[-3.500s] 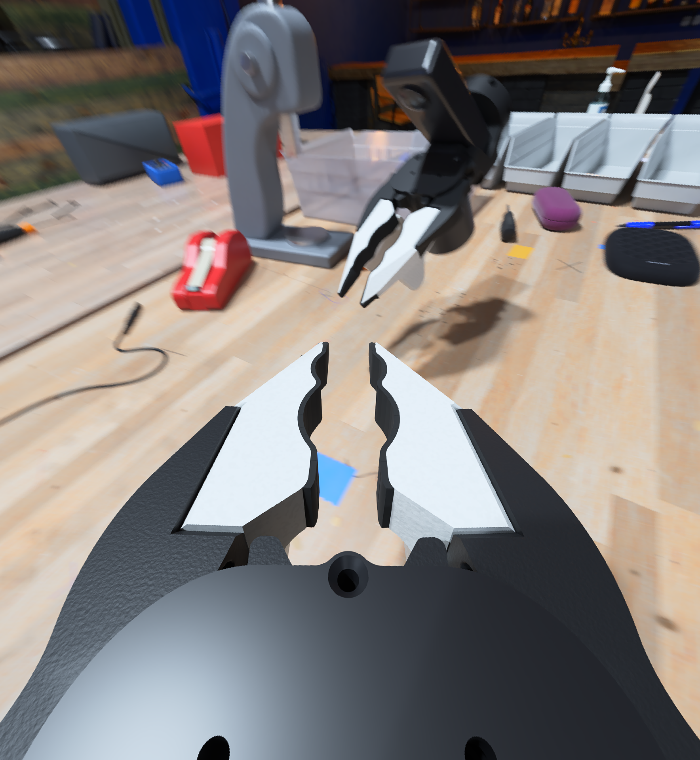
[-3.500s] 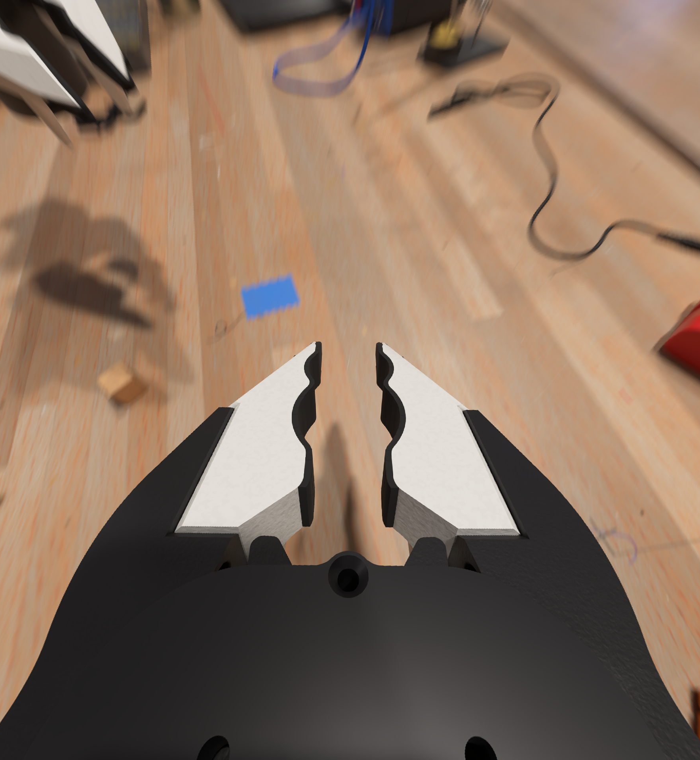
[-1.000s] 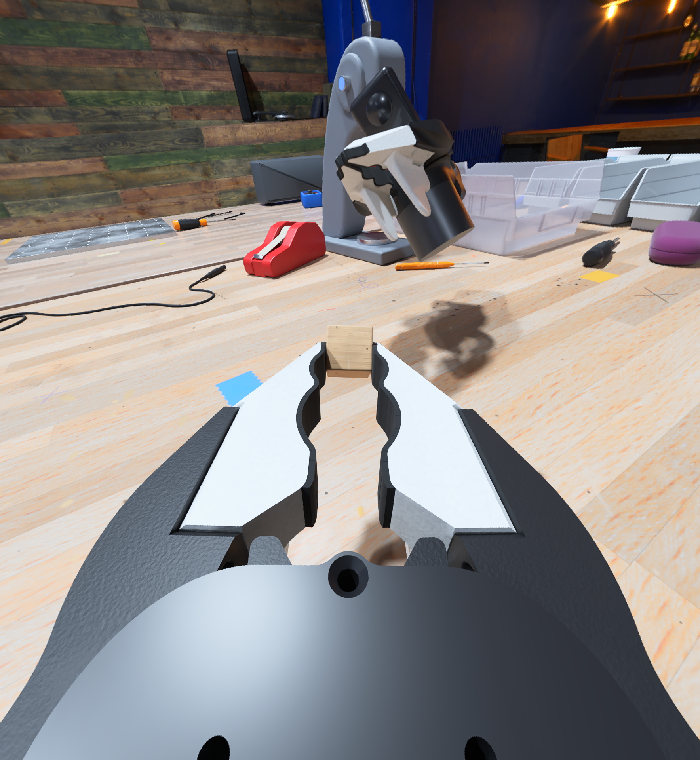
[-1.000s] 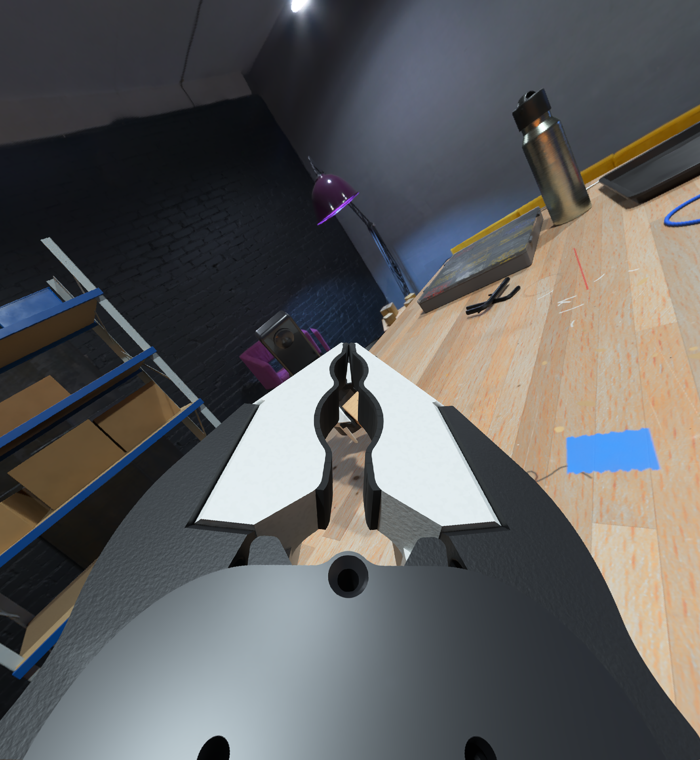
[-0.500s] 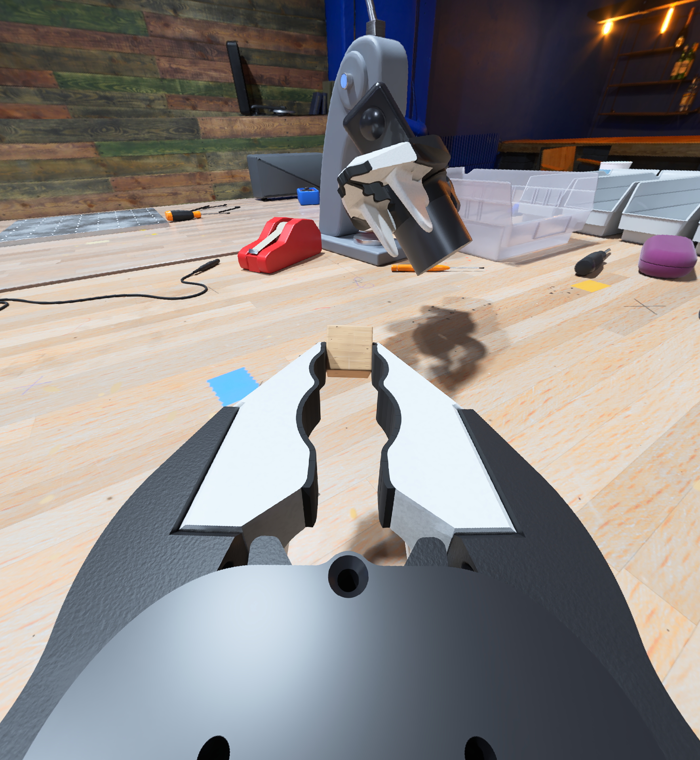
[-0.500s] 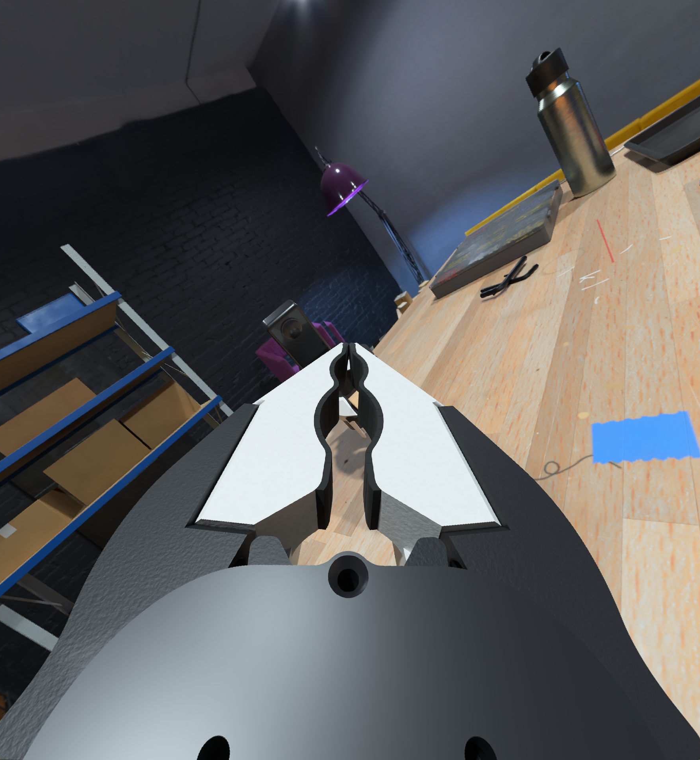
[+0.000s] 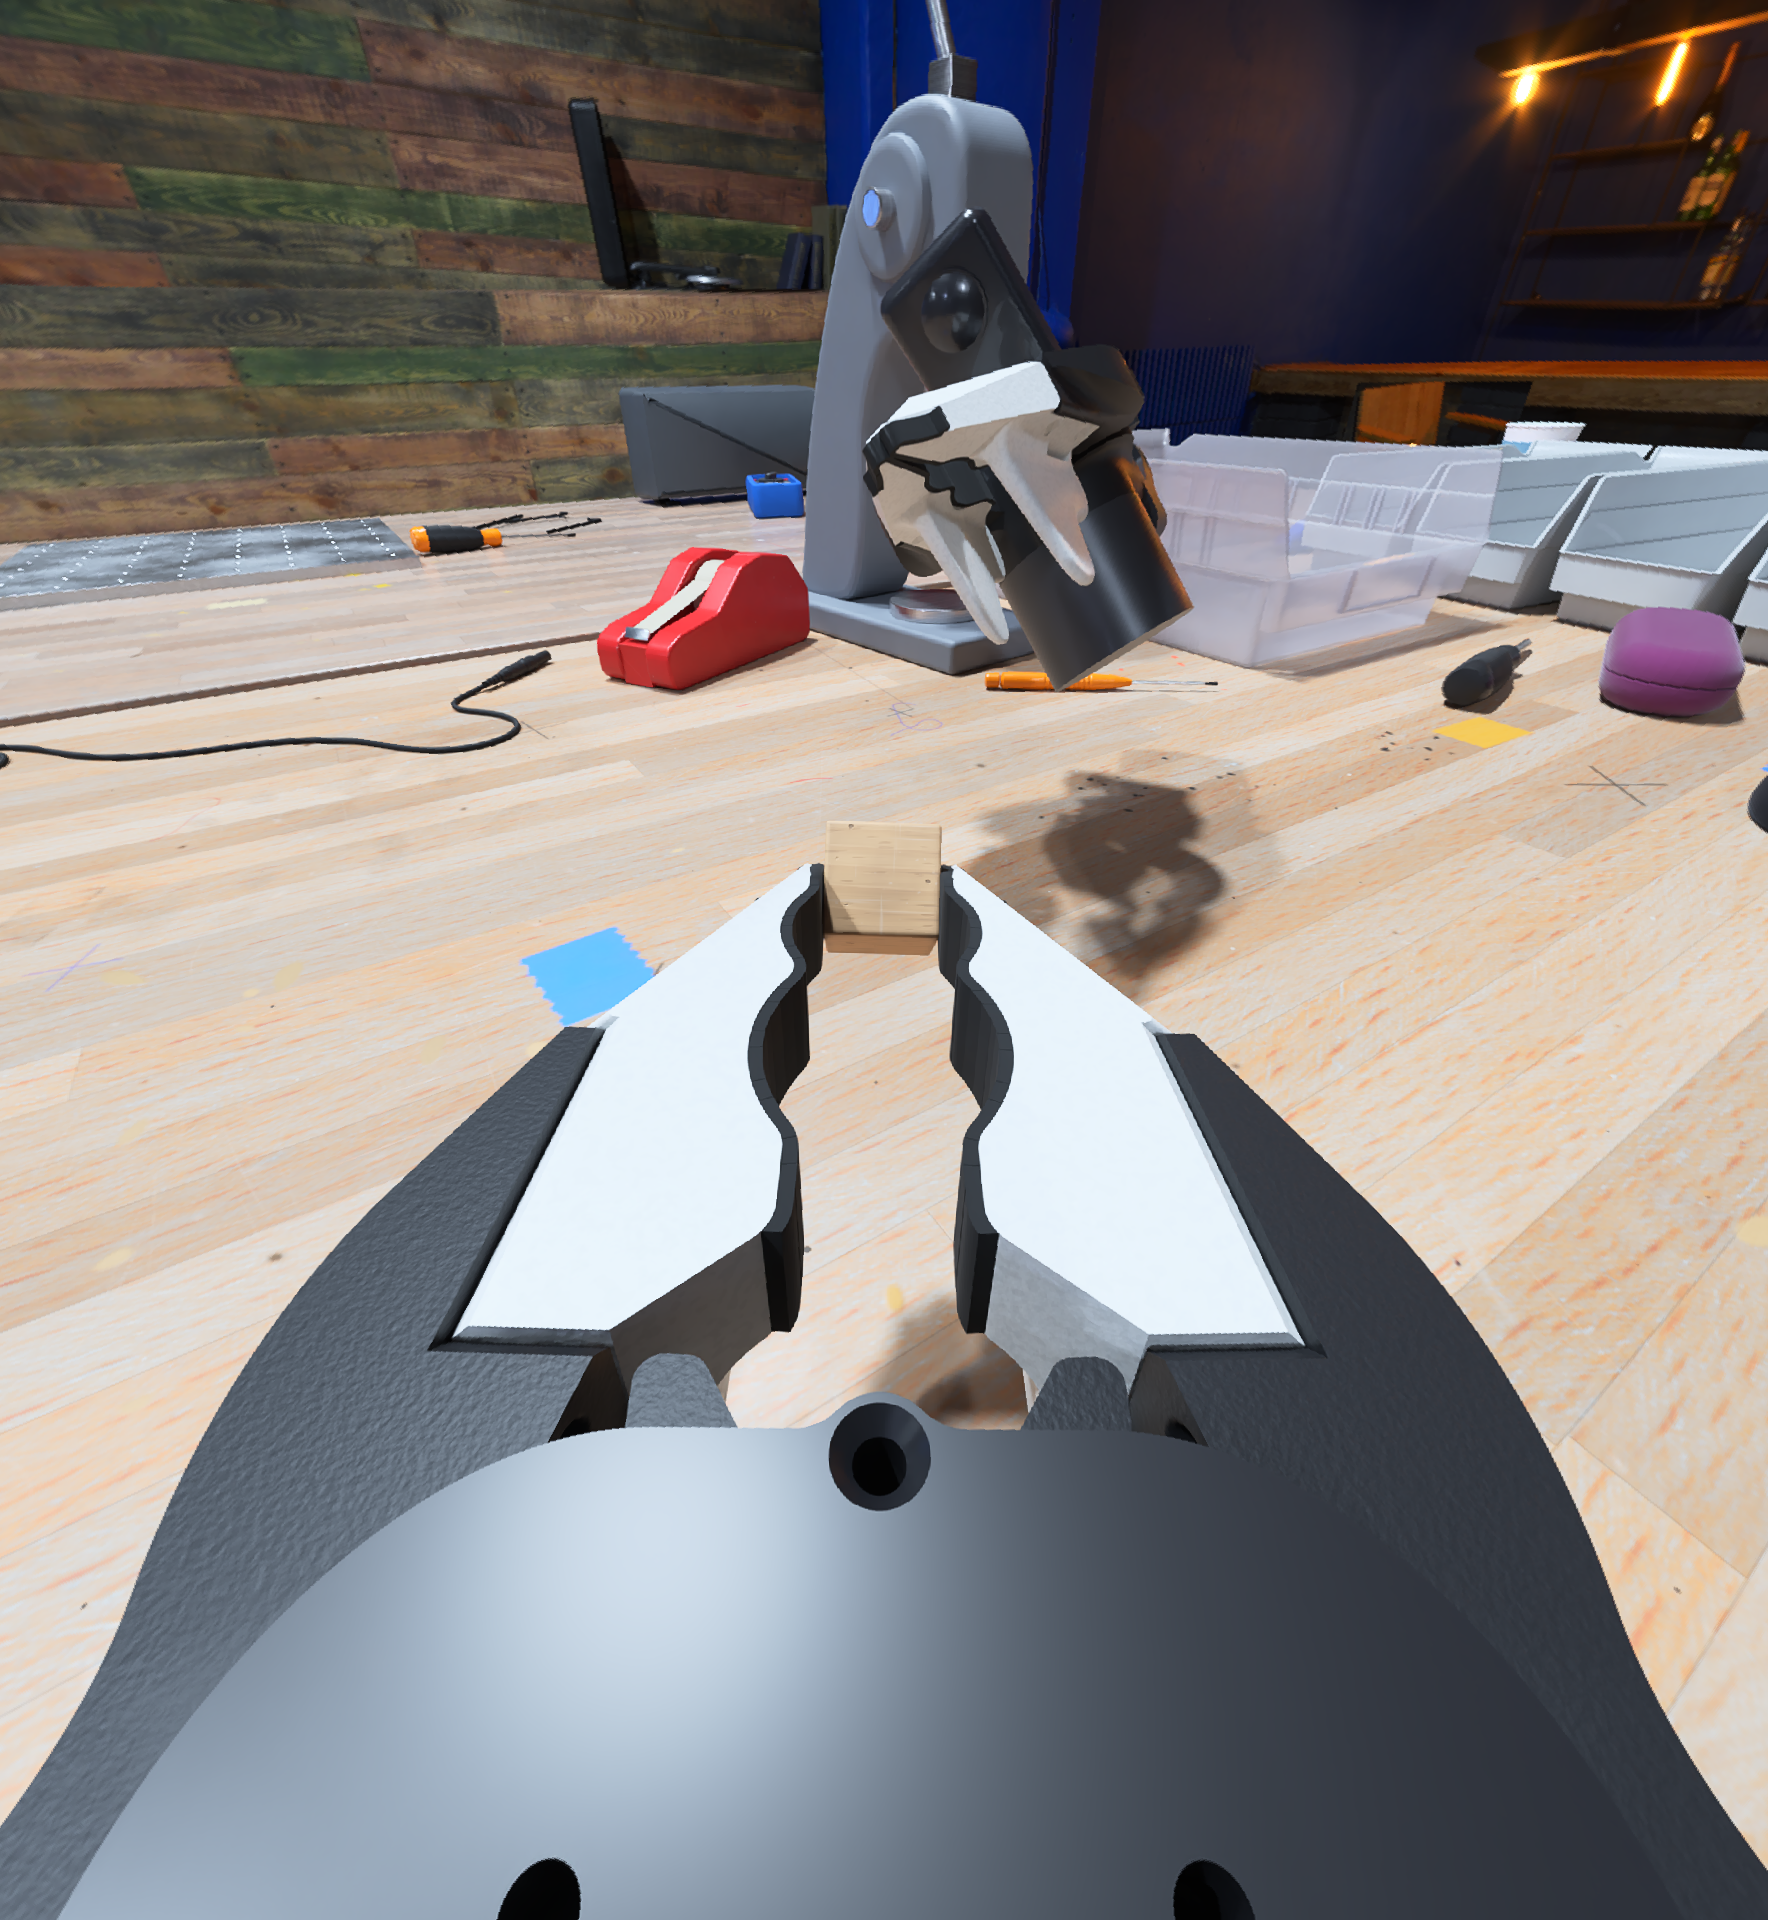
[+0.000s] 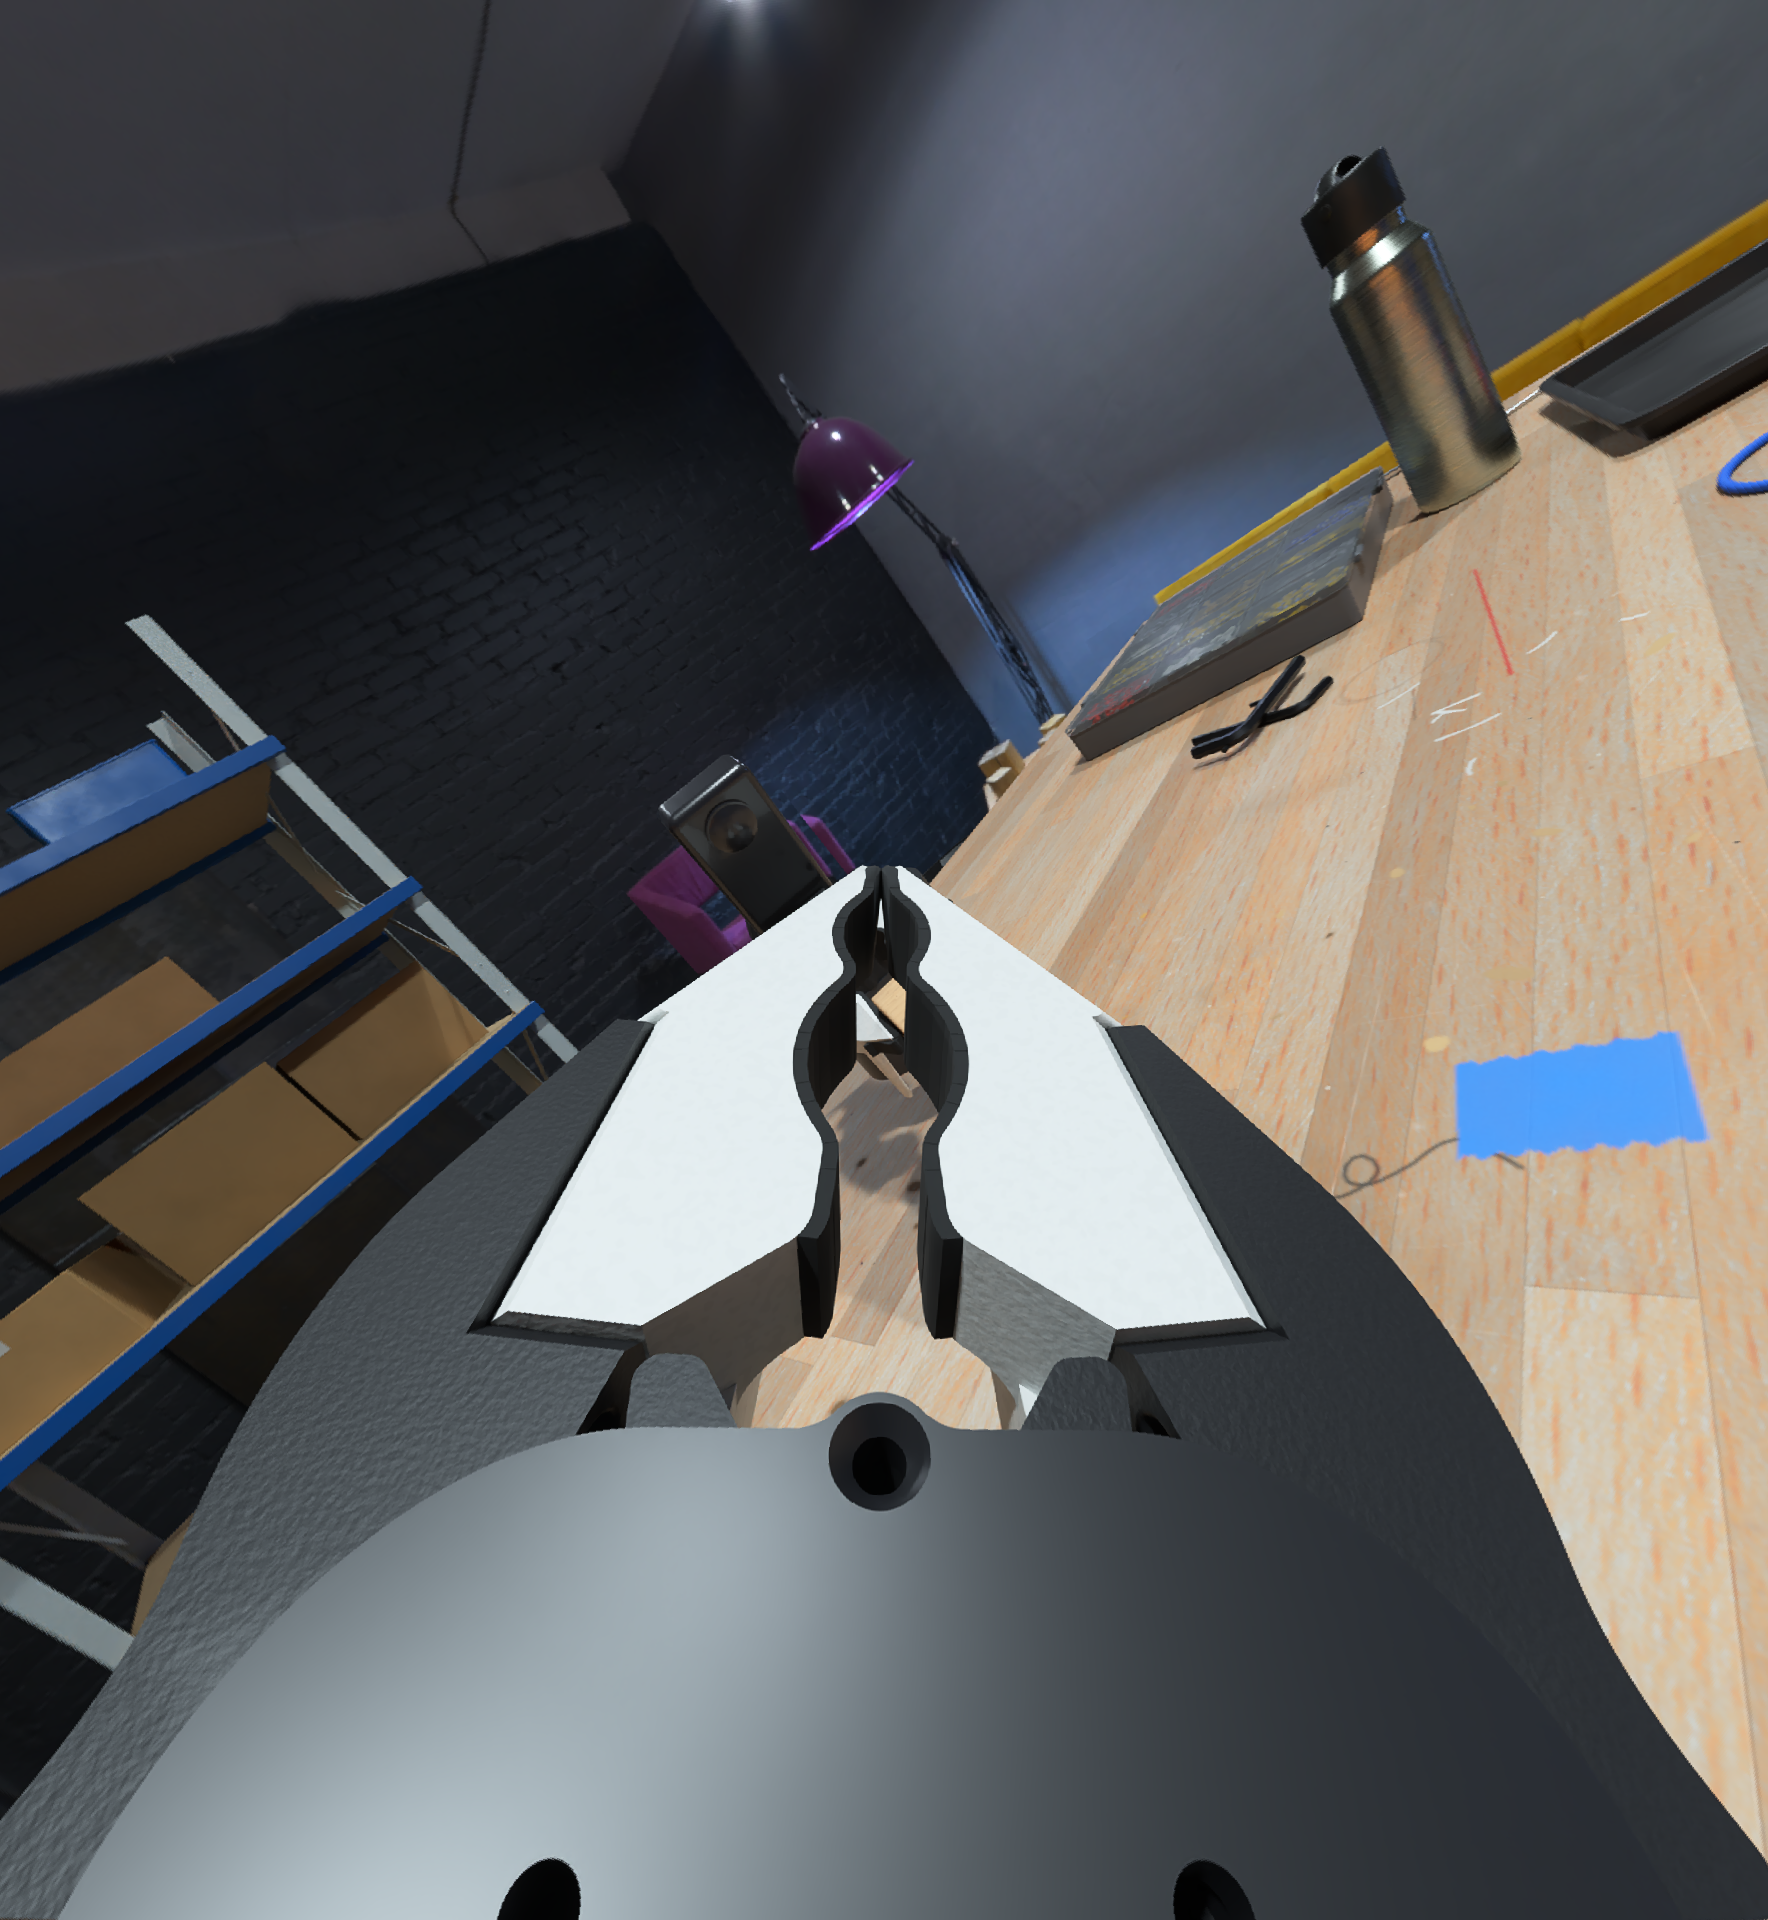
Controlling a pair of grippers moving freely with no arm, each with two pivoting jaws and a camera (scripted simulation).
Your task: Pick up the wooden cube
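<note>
The wooden cube (image 7: 882, 881) is a small pale block pinched between the fingertips of my left gripper (image 7: 882, 883), which is shut on it and holds it above the wooden workbench (image 7: 340, 935). My right gripper (image 8: 880, 878) is shut and empty, tilted, pointing over the bench edge toward dark shelves. It also shows in the left wrist view (image 7: 947, 520), hovering beyond the cube in front of the grey press. The cube does not show in the right wrist view.
A red tape dispenser (image 7: 703, 618), grey press (image 7: 911, 343), orange screwdriver (image 7: 1056, 682), clear and grey bins (image 7: 1306, 540), purple case (image 7: 1672, 661) and black cable (image 7: 236, 743) lie far on the bench. Blue tape patch (image 7: 584, 971) (image 8: 1576, 1093). Steel bottle (image 8: 1410, 332) and flat case (image 8: 1244, 613) stand far right.
Since 3.5 s ago my left gripper closed on the cube and raised it; the right gripper shut and swung up and away. Over the last second the cube rose slightly.
</note>
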